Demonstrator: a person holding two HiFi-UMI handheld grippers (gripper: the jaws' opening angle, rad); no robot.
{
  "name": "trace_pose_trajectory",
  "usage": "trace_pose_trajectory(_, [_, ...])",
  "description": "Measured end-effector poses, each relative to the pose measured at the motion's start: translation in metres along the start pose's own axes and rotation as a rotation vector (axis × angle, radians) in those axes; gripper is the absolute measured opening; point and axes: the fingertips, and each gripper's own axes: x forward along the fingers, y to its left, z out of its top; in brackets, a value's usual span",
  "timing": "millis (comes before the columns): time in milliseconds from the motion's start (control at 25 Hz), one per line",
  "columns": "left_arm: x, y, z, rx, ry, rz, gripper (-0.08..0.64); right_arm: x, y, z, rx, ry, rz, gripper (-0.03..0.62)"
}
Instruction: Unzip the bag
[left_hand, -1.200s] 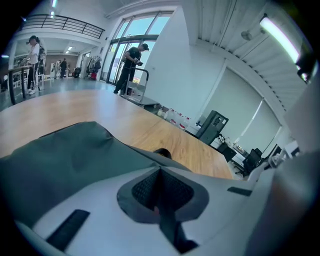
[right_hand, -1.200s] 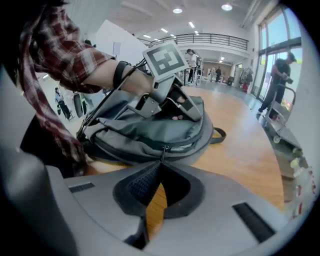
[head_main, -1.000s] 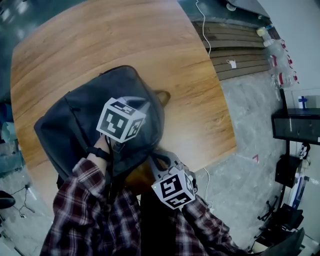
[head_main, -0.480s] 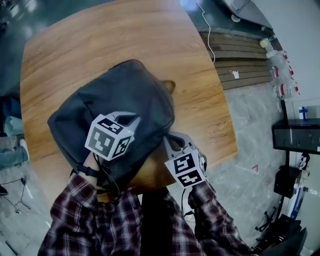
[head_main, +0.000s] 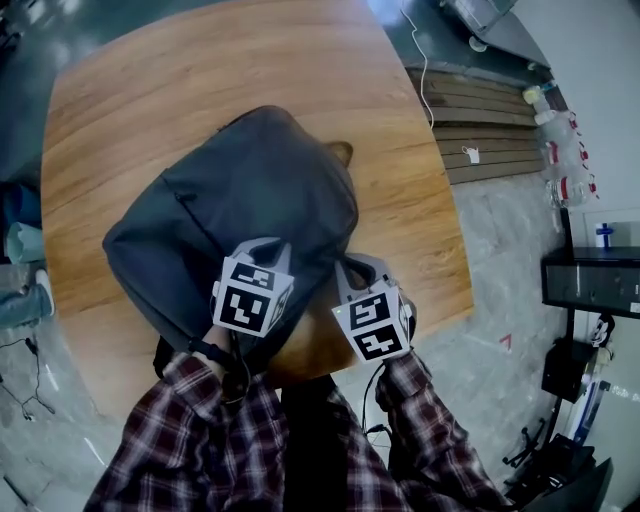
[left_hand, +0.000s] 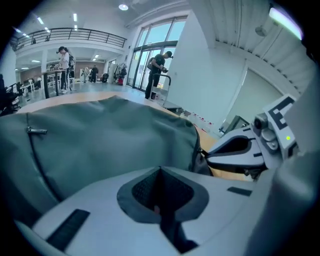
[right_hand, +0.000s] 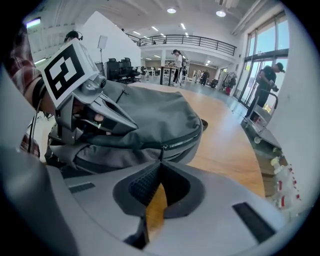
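Centrally on the wooden worktop (head_main: 400, 130) a dark grey bag (head_main: 250, 200) is laid flat. At its near edge the left gripper (left_hand: 159, 171) is held with fingers pressed together, while the fingers of the right gripper (right_hand: 160, 161) are pinched on the zip pull (right_hand: 163, 148).

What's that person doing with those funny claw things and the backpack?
A person holds a claw tool in each hand over a dark grey backpack lying on a wooden table. The right claw is shut on the little zipper pull at the backpack's near side. The left claw is shut too, right against the fabric; I can't tell if it pinches any. The zipper looks closed, so the unzipping hasn't really begun.
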Motion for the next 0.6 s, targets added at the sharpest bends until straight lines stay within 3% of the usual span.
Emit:
trace_pose_trajectory(120, [-0.001,-0.003,0.004,-0.032,-0.007,0.003,0.009,-0.004,0.006,-0.003,0.002,0.02,-0.026,0.011])
trace_pose_trajectory(200, [-0.007,-0.021,0.022,-0.06,-0.064,-0.091,0.009,-0.006,0.01,-0.007,0.012,0.021,-0.014,0.011])
trace_pose_trajectory(280, [-0.007,-0.043,0.048,-0.029,-0.12,-0.192,0.009,-0.006,0.013,-0.01,0.022,0.017,0.001,0.011])
trace_pose_trajectory(400, [0.025,-0.062,0.054,0.081,-0.026,-0.263,0.009,-0.006,0.012,-0.015,0.029,0.019,-0.003,0.011])
trace_pose_trajectory(480, [0.041,-0.063,0.045,0.076,0.05,-0.297,0.009,-0.007,0.012,-0.017,0.037,0.022,-0.008,0.011])
trace_pose_trajectory(600, [0.045,-0.062,0.042,0.04,0.081,-0.324,0.009,-0.009,0.017,-0.015,0.022,0.031,-0.009,0.011])
